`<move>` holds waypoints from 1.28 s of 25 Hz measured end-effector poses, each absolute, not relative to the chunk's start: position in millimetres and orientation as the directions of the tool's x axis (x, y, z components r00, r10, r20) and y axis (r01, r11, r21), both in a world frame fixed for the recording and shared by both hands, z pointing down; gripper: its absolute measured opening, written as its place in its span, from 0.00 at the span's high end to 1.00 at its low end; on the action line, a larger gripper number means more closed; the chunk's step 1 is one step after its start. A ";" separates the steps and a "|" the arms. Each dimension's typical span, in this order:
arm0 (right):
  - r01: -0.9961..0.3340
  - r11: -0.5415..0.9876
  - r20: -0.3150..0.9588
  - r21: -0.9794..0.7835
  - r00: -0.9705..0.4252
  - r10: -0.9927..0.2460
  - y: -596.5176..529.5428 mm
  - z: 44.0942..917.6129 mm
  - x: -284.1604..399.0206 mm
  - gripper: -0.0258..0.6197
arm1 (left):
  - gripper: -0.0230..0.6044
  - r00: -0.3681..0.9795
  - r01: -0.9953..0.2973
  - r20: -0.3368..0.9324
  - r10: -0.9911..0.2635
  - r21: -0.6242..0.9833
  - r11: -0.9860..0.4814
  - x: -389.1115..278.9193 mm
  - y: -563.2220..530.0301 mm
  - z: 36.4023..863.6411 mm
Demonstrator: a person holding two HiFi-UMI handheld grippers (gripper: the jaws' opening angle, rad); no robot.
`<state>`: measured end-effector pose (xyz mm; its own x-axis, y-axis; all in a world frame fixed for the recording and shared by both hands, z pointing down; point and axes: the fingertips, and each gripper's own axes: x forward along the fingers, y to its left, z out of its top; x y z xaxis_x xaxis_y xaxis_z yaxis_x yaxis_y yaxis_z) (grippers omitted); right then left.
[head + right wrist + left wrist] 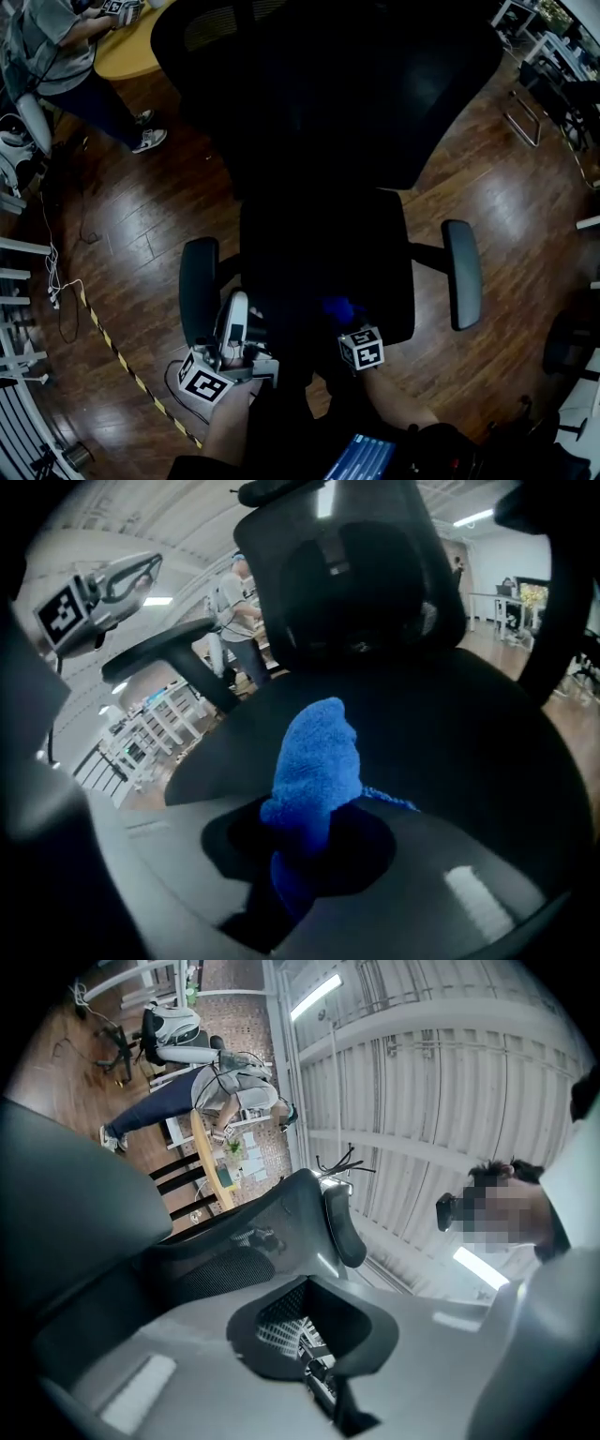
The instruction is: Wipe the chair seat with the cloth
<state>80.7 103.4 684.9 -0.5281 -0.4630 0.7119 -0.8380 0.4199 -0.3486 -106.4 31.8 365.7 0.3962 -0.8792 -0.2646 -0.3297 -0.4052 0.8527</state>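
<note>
A black office chair fills the head view, its seat (323, 248) dark and low. My right gripper (343, 321) hovers at the seat's front edge and is shut on a blue cloth (337, 307). In the right gripper view the cloth (319, 761) sticks up out of the jaws (314, 860), over the seat (459, 733) and facing the backrest (356, 564). My left gripper (236, 302) hangs beside the left armrest (199, 286), off the seat. Its own view points up at the ceiling; its jaws (314, 1340) meet with nothing between them.
The right armrest (462, 272) juts out beside the seat. A person (56, 56) stands at a wooden table (131, 52) at the back left. Cables and striped tape (122, 356) lie on the wood floor at the left. Chair legs (525, 117) stand at the far right.
</note>
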 end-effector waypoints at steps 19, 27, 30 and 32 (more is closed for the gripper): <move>-0.933 0.112 0.672 -0.343 -0.327 -0.664 80.1 651.5 233.4 0.84 | 0.97 0.393 -0.326 -0.265 -0.881 0.855 -0.403 -94.4 21.4 365.4; -0.687 0.459 0.212 -0.563 -0.657 -0.723 38.1 446.2 153.0 0.83 | 0.97 0.403 -0.357 -0.282 -0.871 0.827 -0.433 -87.0 43.2 296.1; -0.594 0.560 0.091 -0.578 -0.729 -0.679 63.2 363.3 135.7 0.84 | 0.97 0.387 -0.350 -0.290 -0.875 0.832 -0.430 -81.0 78.8 262.8; -0.534 0.615 0.012 -0.580 -0.760 -0.650 86.3 310.5 129.6 0.83 | 0.97 0.395 -0.354 -0.293 -0.870 0.826 -0.439 -74.9 106.6 237.1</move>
